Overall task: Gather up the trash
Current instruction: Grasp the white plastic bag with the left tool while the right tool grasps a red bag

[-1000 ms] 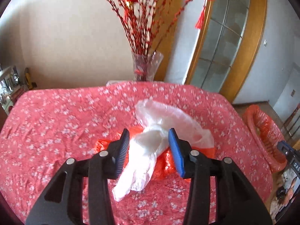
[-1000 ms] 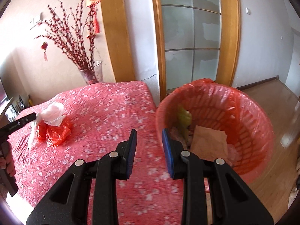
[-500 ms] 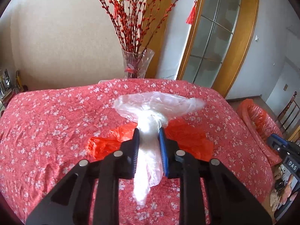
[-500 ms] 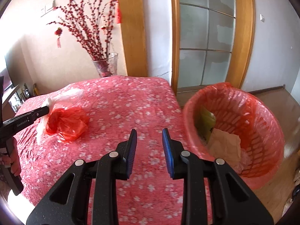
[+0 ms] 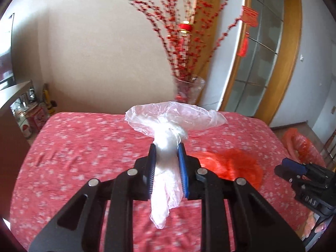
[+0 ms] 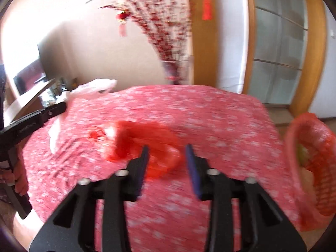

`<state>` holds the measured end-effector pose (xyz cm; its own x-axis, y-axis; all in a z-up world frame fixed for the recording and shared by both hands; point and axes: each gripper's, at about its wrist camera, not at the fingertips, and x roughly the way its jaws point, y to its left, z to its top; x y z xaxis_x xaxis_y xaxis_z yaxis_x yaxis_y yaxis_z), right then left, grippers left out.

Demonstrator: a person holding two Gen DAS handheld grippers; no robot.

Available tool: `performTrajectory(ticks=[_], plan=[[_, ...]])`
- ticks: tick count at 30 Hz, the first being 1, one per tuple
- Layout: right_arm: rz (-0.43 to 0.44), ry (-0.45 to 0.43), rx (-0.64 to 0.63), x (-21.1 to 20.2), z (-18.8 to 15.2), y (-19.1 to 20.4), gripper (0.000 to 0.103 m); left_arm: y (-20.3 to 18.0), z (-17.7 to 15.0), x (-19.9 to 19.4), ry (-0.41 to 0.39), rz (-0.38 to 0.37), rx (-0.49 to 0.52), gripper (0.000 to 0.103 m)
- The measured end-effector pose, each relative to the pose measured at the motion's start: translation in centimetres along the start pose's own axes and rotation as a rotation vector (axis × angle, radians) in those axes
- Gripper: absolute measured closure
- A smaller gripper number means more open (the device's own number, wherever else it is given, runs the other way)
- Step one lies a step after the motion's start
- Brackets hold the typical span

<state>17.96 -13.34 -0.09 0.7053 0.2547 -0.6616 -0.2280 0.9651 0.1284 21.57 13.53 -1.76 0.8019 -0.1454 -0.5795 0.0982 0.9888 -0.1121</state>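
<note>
My left gripper (image 5: 167, 150) is shut on a clear plastic bag (image 5: 168, 130) and holds it lifted above the table; it shows at the left of the right wrist view (image 6: 92, 87). A crumpled red plastic bag (image 5: 233, 166) lies on the red flowered tablecloth (image 5: 84, 147). My right gripper (image 6: 167, 149) is open, its fingers on either side of the near edge of the red bag (image 6: 147, 142). The right gripper also shows at the right of the left wrist view (image 5: 294, 168). The right wrist view is blurred.
A red-lined basket (image 6: 313, 168) with trash in it stands past the table's right edge; it also shows in the left wrist view (image 5: 302, 147). A glass vase (image 5: 189, 92) of red branches stands at the table's far edge. A shelf (image 5: 14, 96) is at the left.
My left gripper has lifted the clear bag off the red bag. My right gripper has opened wider and moved left to the red bag.
</note>
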Motion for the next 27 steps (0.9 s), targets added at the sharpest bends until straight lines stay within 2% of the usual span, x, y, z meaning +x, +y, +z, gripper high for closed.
performTrajectory(ticks=[1, 5, 14, 15, 17, 18, 20, 27], plan=[[0.017, -0.002, -0.01, 0.4, 0.2, 0.7, 0.047, 0.7, 0.0, -0.1, 0.001, 0.012, -0.009, 0.081], [0.042, 0.006, -0.048, 2.3, 1.0, 3.8, 0.043, 2.4, -0.2, -0.2, 0.006, 0.038, -0.036, 0.082], [0.026, 0.091, -0.048, 6.6, 1.1, 5.9, 0.043, 4.5, -0.7, -0.4, 0.024, 0.056, -0.064, 0.081], [0.018, 0.104, -0.057, 6.9, 0.9, 6.1, 0.045, 4.6, -0.7, -0.3, 0.026, 0.056, -0.064, 0.082], [0.002, 0.136, -0.081, 7.5, 0.3, 6.4, 0.063, 4.7, -0.8, -0.2, 0.028, 0.054, -0.063, 0.081], [0.009, 0.146, -0.078, 7.7, 0.2, 6.3, 0.065, 4.6, -0.8, -0.2, 0.028, 0.052, -0.062, 0.081], [0.016, 0.136, -0.055, 7.4, 0.3, 5.6, 0.078, 4.6, -0.9, -0.3, 0.026, 0.048, -0.057, 0.081], [-0.015, 0.086, 0.007, 4.5, 0.3, 2.5, 0.082, 2.7, -0.8, -0.2, 0.027, 0.026, -0.031, 0.081]])
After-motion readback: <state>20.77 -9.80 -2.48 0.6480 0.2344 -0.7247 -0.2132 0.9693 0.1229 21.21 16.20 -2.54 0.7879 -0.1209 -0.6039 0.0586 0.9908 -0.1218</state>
